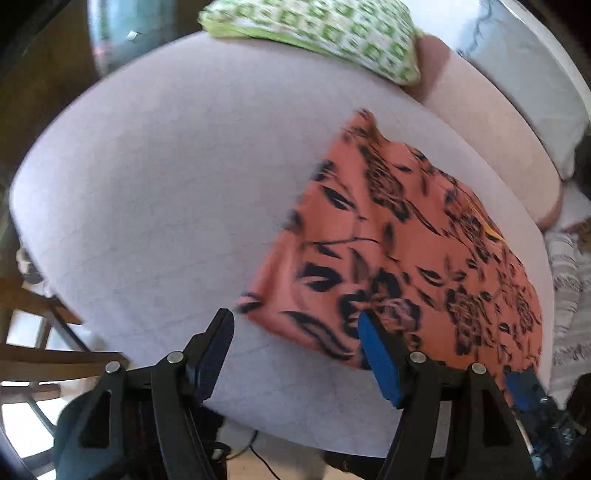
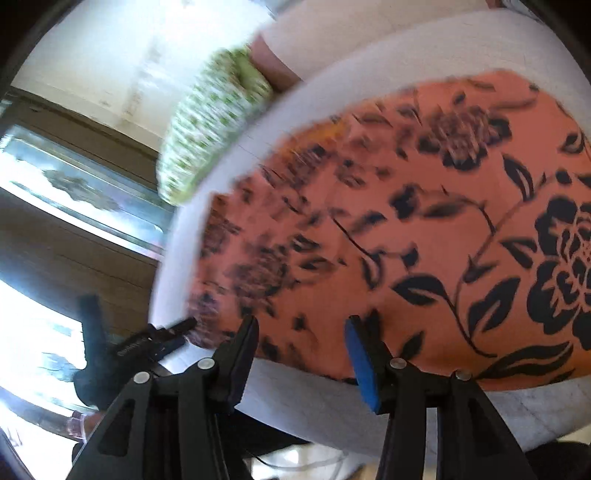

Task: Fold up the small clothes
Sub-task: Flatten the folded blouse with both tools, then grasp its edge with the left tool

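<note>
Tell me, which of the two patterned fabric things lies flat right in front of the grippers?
The orange cloth with black flowers, spread flat on the pale cushion. The green-and-white checked pillow sits plump at the cushion's far edge, well away from both grippers.

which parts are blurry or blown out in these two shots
Left wrist view: the green patterned pillow and the orange floral cloth are motion-smeared. Right wrist view: the cloth's left part is smeared, its right sharper; the window at left is blown out.

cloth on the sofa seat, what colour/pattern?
Orange cloth with a black floral and leaf print; clearest in the right wrist view.
</note>
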Tool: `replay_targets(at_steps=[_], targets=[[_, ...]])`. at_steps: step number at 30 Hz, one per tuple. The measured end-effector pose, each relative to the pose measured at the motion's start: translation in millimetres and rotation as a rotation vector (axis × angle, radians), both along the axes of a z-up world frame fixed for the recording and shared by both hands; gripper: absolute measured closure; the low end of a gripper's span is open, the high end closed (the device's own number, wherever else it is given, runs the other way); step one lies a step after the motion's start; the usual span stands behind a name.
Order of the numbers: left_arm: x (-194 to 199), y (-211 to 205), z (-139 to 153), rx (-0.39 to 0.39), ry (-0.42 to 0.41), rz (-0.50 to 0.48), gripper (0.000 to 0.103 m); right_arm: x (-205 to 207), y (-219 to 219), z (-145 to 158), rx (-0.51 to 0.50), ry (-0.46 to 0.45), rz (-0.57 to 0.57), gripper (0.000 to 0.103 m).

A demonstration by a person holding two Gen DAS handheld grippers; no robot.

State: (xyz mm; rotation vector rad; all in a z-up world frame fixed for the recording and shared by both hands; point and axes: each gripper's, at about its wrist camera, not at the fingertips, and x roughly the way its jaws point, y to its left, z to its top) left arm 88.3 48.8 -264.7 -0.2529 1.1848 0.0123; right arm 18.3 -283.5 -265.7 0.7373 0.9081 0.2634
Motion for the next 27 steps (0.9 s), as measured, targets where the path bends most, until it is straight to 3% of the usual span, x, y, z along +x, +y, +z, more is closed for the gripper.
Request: replay_targets(at_steps=[3, 5, 8, 10, 12, 16, 19, 24, 27], targets=[[-8.1, 16.8, -4.2, 0.029, 0.001, 0.086, 0.033, 3.9, 10.9, 3.2, 0.018, -0.045, 0.04, 0.05], [-3.5, 22.0, -16.8, 0.035, 0.049, 0.112, 0.033, 10.2, 23.1, -2.3, 0.005, -0.019, 0.072, 0.05], [7.0, 16.2, -34.1, 0.061, 0.103, 0.096, 0.031, 27.2, 43.8, -28.6, -0.08, 0.113, 0.122, 0.05], [7.9, 12.7, -31.9, 0.054, 0.103, 0.108, 0.031, 27.8, 44.3, -24.7, -0.086, 0.1, 0.12, 0.051], [3.7, 10.9, -28.7, 0.023, 0.115, 0.109, 0.031, 27.2, 38.0, -23.3, -0.033, 0.1, 0.115, 0.05], [-28.1, 12.7, -20.7, -0.144, 0.162, 0.138, 0.031, 27.7, 23.5, -20.6, 0.09, 0.083, 0.077, 0.049], [-41.8, -0.8, -24.9, -0.255, 0.18, 0.135, 0.031, 25.1, 19.4, -11.4, 0.11, 0.025, 0.07, 0.049], [-27.0, -14.6, -31.9, -0.268, 0.127, 0.148, 0.03, 21.1, 13.7, -9.8, 0.119, 0.032, 0.06, 0.049], [-17.0, -5.2, -34.7, -0.332, 0.098, 0.241, 0.025, 16.0, 6.6, -6.0, 0.106, 0.008, 0.043, 0.049]])
